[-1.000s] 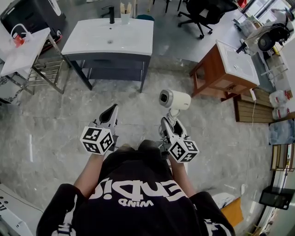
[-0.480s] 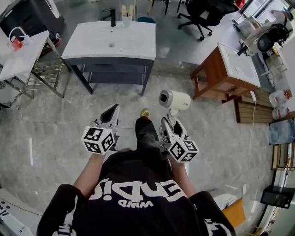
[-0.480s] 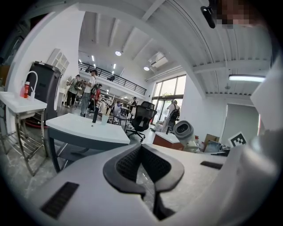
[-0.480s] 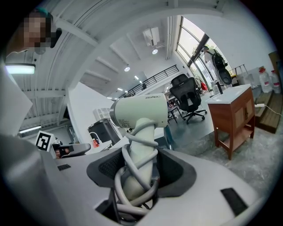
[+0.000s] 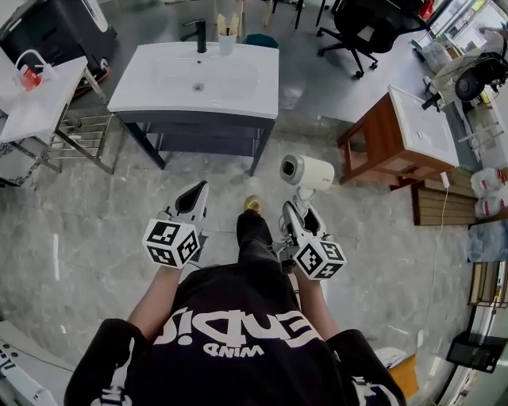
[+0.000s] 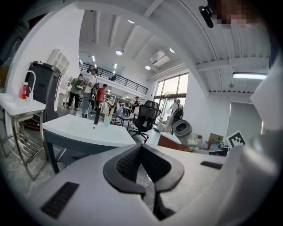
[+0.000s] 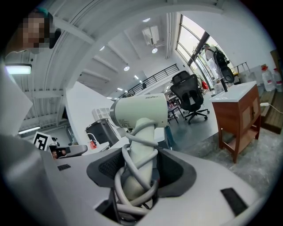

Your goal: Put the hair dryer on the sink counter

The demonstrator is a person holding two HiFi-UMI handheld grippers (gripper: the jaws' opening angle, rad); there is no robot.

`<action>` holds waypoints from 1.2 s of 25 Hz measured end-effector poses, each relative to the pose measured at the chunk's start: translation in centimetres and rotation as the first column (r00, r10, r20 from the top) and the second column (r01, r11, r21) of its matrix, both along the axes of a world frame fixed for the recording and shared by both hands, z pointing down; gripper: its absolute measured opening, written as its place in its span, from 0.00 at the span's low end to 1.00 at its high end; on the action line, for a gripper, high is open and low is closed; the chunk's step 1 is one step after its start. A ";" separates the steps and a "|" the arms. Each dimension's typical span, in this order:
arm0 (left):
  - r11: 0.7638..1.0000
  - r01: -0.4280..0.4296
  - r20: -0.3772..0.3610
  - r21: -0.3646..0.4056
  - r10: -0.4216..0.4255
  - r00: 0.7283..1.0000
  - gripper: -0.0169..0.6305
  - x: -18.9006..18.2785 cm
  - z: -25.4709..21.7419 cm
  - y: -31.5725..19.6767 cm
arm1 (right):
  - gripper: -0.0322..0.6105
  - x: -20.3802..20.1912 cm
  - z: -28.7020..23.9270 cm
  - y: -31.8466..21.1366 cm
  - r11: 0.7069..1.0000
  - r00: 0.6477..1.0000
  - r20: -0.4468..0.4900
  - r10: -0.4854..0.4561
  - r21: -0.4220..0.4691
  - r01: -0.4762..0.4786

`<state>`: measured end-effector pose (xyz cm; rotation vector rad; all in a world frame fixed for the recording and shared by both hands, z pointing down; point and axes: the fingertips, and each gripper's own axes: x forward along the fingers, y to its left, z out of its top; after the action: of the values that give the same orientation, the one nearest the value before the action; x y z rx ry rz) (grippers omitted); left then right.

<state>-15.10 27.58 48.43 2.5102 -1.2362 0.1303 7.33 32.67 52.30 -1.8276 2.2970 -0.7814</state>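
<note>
A white hair dryer (image 5: 305, 173) (image 7: 140, 115) stands upright in my right gripper (image 5: 298, 209) (image 7: 137, 176), which is shut on its handle, with the cord wound round the handle. Its barrel points left in the head view. My left gripper (image 5: 191, 198) (image 6: 142, 165) is shut with nothing in it. The white sink counter (image 5: 238, 78) (image 6: 101, 134) on a dark frame lies ahead, a basin in its middle, a black tap (image 5: 200, 35) and a cup (image 5: 228, 41) at its back edge. Both grippers hang over the grey floor, short of the counter.
A white side table (image 5: 36, 107) with a red bottle on a metal rack stands left of the sink. A wooden cabinet with a white top (image 5: 397, 135) is to the right. An office chair (image 5: 369, 24) stands behind. The person's shoe (image 5: 252, 204) shows between the grippers.
The person has stepped forward, one leg swinging ahead between the grippers. The sink counter and the wooden cabinet sit a little lower in the head view. Both grippers hold the same pose.
</note>
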 end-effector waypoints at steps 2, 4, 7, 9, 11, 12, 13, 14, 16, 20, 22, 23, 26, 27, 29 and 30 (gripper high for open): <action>1.000 0.000 0.002 0.002 0.000 1.000 0.04 0.4 0.2 -1.6 | 0.42 0.4 0.1 -1.8 1.000 1.000 0.001 -0.002 0.005 0.002; 1.000 0.002 0.005 0.000 -0.002 1.000 0.04 1.0 0.4 -3.4 | 0.42 1.0 0.1 -3.6 1.000 1.000 0.005 -0.004 0.007 0.004; 1.000 0.008 0.005 -0.008 -0.008 1.000 0.04 2.1 0.6 -6.5 | 0.42 2.0 0.3 -6.7 1.000 1.000 0.006 -0.011 0.003 0.011; 1.000 0.009 0.007 -0.012 -0.009 1.000 0.04 3.0 0.5 -8.7 | 0.42 2.7 0.2 -9.0 1.000 1.000 0.001 -0.022 -0.001 0.022; 1.000 0.010 0.011 -0.016 -0.010 1.000 0.04 4.1 0.1 -10.8 | 0.42 3.5 -0.2 -11.3 0.999 0.999 0.004 -0.036 -0.004 0.036; 1.000 0.012 0.014 -0.019 -0.012 1.000 0.04 4.6 -0.1 -11.9 | 0.42 3.9 -0.4 -12.4 0.999 0.999 0.006 -0.043 -0.005 0.043; 1.000 0.014 0.015 -0.021 -0.014 1.000 0.04 5.1 -0.3 -13.0 | 0.42 4.3 -0.6 -13.6 0.999 0.999 0.006 -0.049 -0.006 0.049; 1.000 0.016 0.017 -0.024 -0.016 1.000 0.04 5.7 -0.4 -14.2 | 0.42 4.8 -0.7 -14.7 0.998 0.998 0.004 -0.055 -0.007 0.055; 0.999 0.020 0.020 -0.026 -0.019 1.000 0.04 6.6 -0.7 -16.4 | 0.42 5.5 -1.0 -17.2 0.998 0.998 0.002 -0.066 -0.009 0.066; 0.999 0.033 0.025 -0.026 -0.032 0.999 0.04 7.9 -1.1 -21.1 | 0.42 6.7 -1.7 -22.3 0.996 0.996 0.007 -0.089 -0.001 0.089; 0.999 0.041 0.027 -0.024 -0.041 0.999 0.04 8.6 -1.4 -23.1 | 0.42 7.3 -2.0 -24.6 0.995 0.995 0.004 -0.104 0.000 0.104; 0.999 0.047 0.027 -0.023 -0.046 0.999 0.04 9.0 -1.5 -24.0 | 0.42 7.6 -2.1 -25.6 0.994 0.994 0.005 -0.112 -0.001 0.112; 0.997 0.070 0.025 -0.023 -0.069 0.997 0.04 9.7 -1.7 -26.2 | 0.42 8.3 -2.1 -28.1 0.991 0.991 0.014 -0.134 -0.009 0.134; 0.997 0.078 0.023 -0.025 -0.077 0.997 0.04 9.8 -1.6 -26.9 | 0.42 8.5 -2.0 -28.9 0.990 0.990 0.014 -0.140 -0.013 0.140; 0.996 0.088 0.022 -0.026 -0.088 0.996 0.04 10.0 -1.6 -28.2 | 0.42 8.7 -2.0 -30.5 0.988 0.988 0.011 -0.152 -0.016 0.152; 0.995 0.092 0.025 -0.026 -0.091 0.996 0.04 10.0 -1.6 -28.8 | 0.42 8.7 -2.0 -31.3 0.988 0.988 0.011 -0.156 -0.018 0.156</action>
<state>-5.08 -1.27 46.85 2.4308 -1.3468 0.1536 16.05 1.41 50.29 -1.6623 2.4587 -0.8328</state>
